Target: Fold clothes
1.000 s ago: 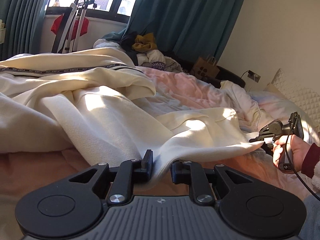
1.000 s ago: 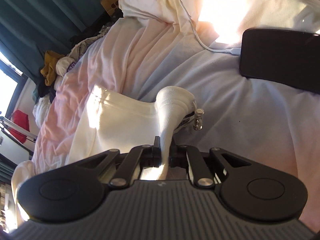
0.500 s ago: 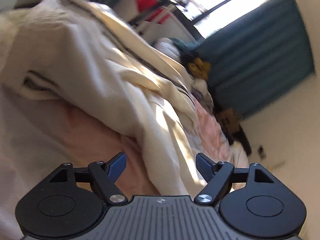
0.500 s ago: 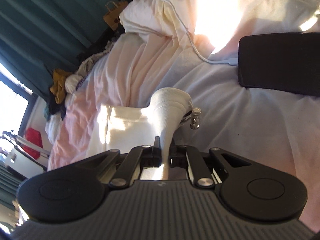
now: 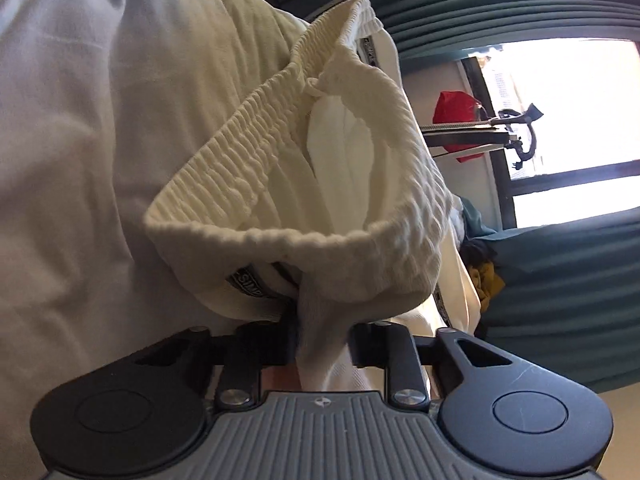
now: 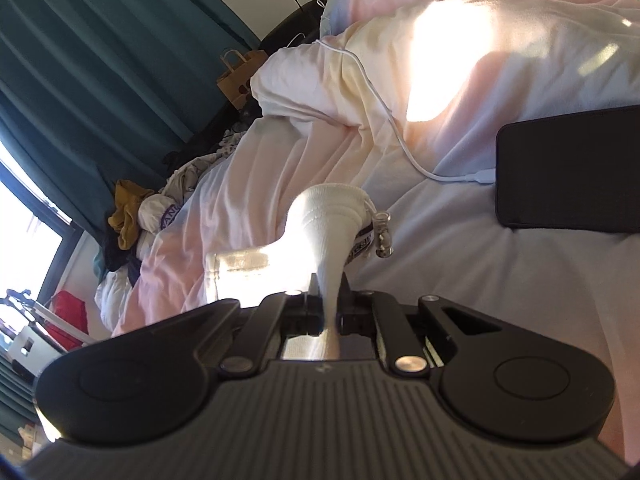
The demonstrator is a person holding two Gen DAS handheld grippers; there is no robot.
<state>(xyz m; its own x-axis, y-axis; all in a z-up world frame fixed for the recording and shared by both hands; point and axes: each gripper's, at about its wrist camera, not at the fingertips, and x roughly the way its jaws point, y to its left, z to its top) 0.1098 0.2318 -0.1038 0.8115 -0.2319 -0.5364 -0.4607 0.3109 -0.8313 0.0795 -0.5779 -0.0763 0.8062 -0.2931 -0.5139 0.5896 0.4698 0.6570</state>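
Cream trousers (image 5: 304, 184) lay across the pale pink bedsheet (image 6: 460, 256), their ribbed elastic waistband (image 5: 248, 148) gaping open just ahead of my left tongs (image 5: 322, 336). I had just been closing those jaws, and a bunched fold of cloth below the waistband was pinched between them, with a dark printed side stripe (image 5: 248, 284) showing beside the left finger. My right tongs (image 6: 328, 304) were clamped tight on another part of the same garment, a narrow twist of cream cloth rising from between the pads to a rounded hem. A silver-tipped drawcord end (image 6: 382, 236) hung just beside that hem. Farther out on the sheet rested a black phone (image 6: 568, 168) with a white charging cable (image 6: 384, 108) plugged into it. Beyond the bed were a heap of clothes (image 6: 132, 216), a brown paper bag (image 6: 240, 76), teal curtains (image 6: 100, 60) and a bright window (image 5: 568, 132).
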